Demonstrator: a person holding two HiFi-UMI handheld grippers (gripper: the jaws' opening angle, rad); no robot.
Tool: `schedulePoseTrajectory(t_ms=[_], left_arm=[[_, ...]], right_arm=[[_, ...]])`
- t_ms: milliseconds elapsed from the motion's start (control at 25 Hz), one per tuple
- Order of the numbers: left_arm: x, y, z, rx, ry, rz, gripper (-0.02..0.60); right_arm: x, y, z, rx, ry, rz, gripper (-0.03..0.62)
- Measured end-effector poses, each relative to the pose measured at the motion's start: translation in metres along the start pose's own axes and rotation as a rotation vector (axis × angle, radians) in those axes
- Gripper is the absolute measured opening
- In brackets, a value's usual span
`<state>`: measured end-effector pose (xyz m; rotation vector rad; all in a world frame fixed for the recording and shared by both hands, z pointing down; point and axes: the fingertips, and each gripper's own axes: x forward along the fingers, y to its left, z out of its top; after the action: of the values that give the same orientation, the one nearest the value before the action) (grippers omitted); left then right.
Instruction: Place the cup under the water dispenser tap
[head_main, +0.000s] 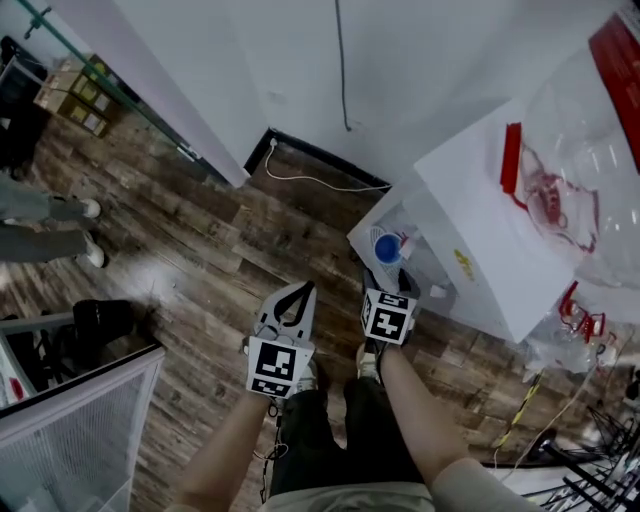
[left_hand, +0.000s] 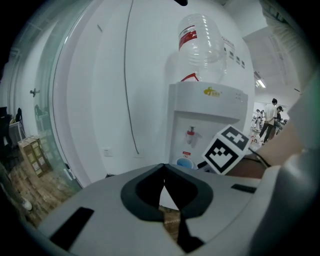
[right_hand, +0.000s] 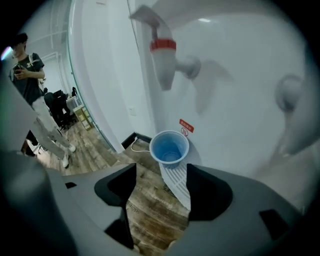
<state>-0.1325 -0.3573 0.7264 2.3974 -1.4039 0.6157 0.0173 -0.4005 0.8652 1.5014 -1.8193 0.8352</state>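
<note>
A blue cup (right_hand: 170, 147) stands upright on the ribbed drip tray (right_hand: 177, 186) of the white water dispenser (head_main: 480, 240), below its red-topped tap (right_hand: 163, 59). My right gripper (right_hand: 161, 168) is open just short of the cup, with nothing between its jaws. From above, the cup (head_main: 385, 247) sits just ahead of the right gripper (head_main: 388, 280). My left gripper (head_main: 304, 289) hangs over the wooden floor to the left of the dispenser, its jaw tips meeting on nothing. The left gripper (left_hand: 164, 173) view shows the cup (left_hand: 185, 163) under the tap (left_hand: 190, 134).
A clear bottle (head_main: 590, 160) sits on the dispenser. A white cable (head_main: 310, 180) runs along the floor by the wall. A person's legs (head_main: 50, 225), boxes (head_main: 75, 95) and a black chair (head_main: 100, 320) are at the left. Another person (right_hand: 25, 67) stands behind a glass partition.
</note>
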Motion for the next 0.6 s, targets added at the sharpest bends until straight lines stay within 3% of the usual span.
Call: schedulePoseTrajectory(t_ms=[240, 600], left_arm=[[-0.042, 0.001, 0.033, -0.005, 0.01, 0.012, 0.006], [-0.121, -0.014, 0.113, 0.05, -0.032, 0.02, 0.006]], right_arm=[[-0.086, 0.034, 0.026, -0.034, -0.049, 0.109, 0.17], [-0.245, 0.049, 0.115, -0.117, -0.259, 0.218, 0.021]])
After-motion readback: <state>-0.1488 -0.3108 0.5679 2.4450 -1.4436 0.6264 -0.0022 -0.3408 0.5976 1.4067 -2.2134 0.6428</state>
